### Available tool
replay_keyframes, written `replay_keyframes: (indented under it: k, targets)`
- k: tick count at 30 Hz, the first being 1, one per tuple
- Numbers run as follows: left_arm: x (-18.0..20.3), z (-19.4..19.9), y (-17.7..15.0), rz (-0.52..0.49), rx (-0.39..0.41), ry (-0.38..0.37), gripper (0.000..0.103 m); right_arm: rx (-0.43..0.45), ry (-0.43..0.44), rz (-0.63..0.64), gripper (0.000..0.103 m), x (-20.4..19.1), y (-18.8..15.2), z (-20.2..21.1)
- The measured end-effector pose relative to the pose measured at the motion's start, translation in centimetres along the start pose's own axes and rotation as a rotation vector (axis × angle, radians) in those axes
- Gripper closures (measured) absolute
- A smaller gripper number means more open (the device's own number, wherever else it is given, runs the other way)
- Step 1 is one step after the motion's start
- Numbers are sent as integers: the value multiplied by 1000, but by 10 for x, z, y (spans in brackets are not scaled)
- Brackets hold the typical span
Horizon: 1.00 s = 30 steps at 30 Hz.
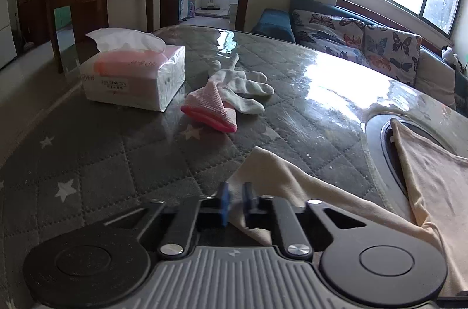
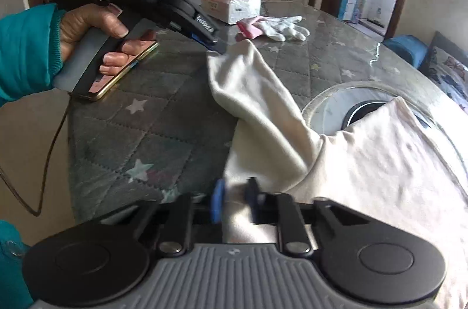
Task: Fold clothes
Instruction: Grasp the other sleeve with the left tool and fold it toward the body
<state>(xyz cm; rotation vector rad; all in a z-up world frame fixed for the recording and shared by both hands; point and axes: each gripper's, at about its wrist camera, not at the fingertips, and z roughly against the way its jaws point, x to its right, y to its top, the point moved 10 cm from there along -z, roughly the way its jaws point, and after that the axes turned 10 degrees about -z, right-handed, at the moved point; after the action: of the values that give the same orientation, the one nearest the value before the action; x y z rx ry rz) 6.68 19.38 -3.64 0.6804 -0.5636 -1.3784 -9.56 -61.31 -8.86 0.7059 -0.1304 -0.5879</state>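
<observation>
Left wrist view: the left gripper (image 1: 235, 202) has its blue-padded jaws drawn nearly together on a fold of the cream garment (image 1: 292, 186), which comes in from the right and passes between the pads; the cloth then runs off to the right of the jaws, over the edge of a round dark opening (image 1: 377, 145) in the worktop (image 1: 131, 157), a grey quilted cover with white stars under a clear glossy sheet; ahead of the jaws and a little left lies a pink mesh cloth (image 1: 212, 110), touching a white glove (image 1: 244, 88) just beyond it; further left stands a tissue pack (image 1: 134, 78), well apart from the garment; nothing lies between the jaws and those things but bare cover; a sofa with butterfly cushions (image 1: 380, 46) sits beyond the worktop to the right, under a bright window.

Right wrist view: the right gripper (image 2: 235, 202) is likewise clenched on the garment (image 2: 365, 162), cloth bunched between its pads; the bulk of it spreads to the right of the jaws across the round opening (image 2: 362, 105); a sleeve-like stretch rises ahead of the jaws to the left gripper (image 2: 212, 41), which pinches its far tip; that tool is held by a hand (image 2: 93, 31) in a teal sleeve (image 2: 26, 51), with a phone (image 2: 122, 72) under the fingers; a cable (image 2: 44, 162) trails down left of the worktop; glove (image 2: 282, 27), pink cloth (image 2: 248, 28) and tissue pack (image 2: 231, 5) lie beyond.
</observation>
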Motion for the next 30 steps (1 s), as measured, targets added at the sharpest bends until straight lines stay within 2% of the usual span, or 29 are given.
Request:
replay_keyframes:
  k: [3,7,12,14,15,16,18,23,25,28,30]
  targets:
    - [-5,1,5,3,17,35,103,-5,36,0,97,-2,-1,4]
    - [-14,8,15,6,59,95,103,-23,105,28,98,-10,-7,13]
    - [-18,6,12,29,29,71,102,-57,127,52,95,-12,-16,11]
    - [-15,6,9,31,16,37,97,-42,141,37,91,-12,-11,14]
    - [-13,6,8,26,13,34,92,-27,152,20,91,-13,-5,16]
    - [-12,5,7,20,9,32,81,-24,150,19,90,-13,-3,14]
    - [-9,2,6,14,0,39,70,-20,147,15,89,-13,0,10]
    - [-3,-11,3,-11,-17,60,75,-51,177,20,84,-24,-5,2]
    - [1,-11,4,-35,-10,71,92,-50,183,21,85,-26,-5,5]
    - [4,-11,5,-81,-4,131,95,-29,174,-16,84,-18,-3,17]
    - [2,-11,5,-78,-8,134,95,-8,147,-61,83,-3,-6,30]
